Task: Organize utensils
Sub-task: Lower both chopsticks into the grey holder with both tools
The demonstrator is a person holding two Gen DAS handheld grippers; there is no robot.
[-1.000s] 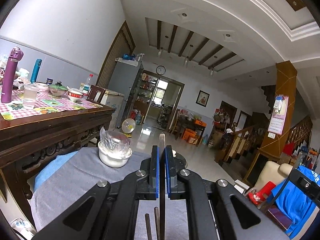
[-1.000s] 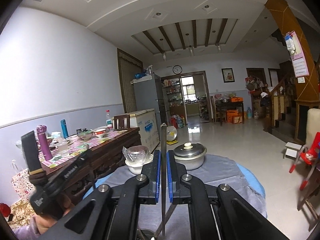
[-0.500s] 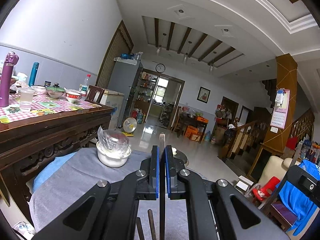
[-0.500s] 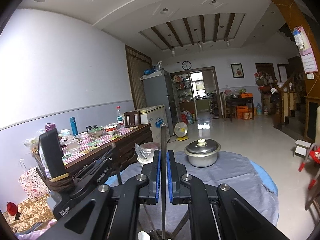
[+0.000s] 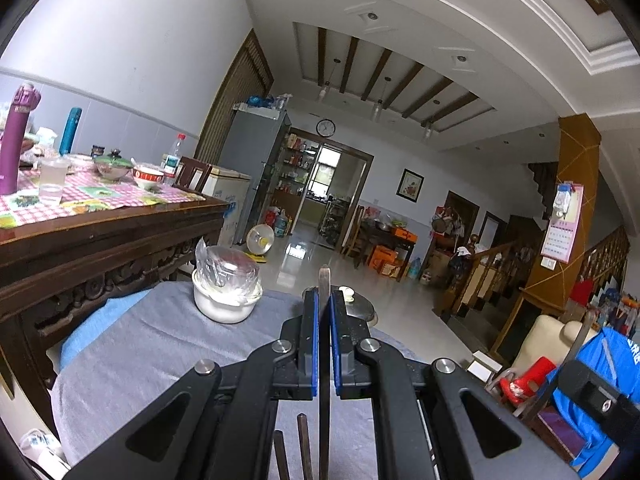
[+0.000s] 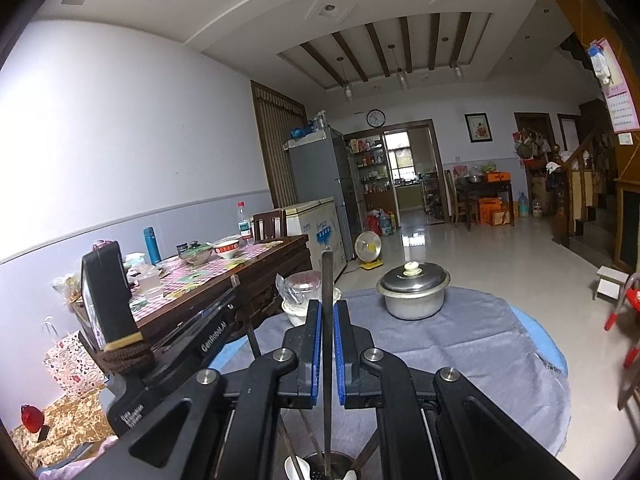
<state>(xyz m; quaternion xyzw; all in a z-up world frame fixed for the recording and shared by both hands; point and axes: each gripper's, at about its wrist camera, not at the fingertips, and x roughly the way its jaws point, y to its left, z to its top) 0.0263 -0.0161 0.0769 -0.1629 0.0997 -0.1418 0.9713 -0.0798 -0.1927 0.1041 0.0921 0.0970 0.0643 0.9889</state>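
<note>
Both grippers are clamped on upright utensils above a round table (image 6: 460,344) draped in grey cloth. The right gripper (image 6: 328,320) pinches a thin dark utensil (image 6: 327,280) whose lower end now reaches the metal holder (image 6: 328,465) at the bottom centre of its view — a holder that a second ago barely showed at the frame's edge, suggesting the hand has edged closer for the drop-in. The left gripper (image 5: 324,308), seen also at lower left of the right view, grips a flat metal handle (image 5: 324,280) and has hardly shifted — probably waiting its turn. A lidded pot (image 6: 413,288) and wrapped bowl (image 5: 225,288) sit beyond, mid-frame.
</note>
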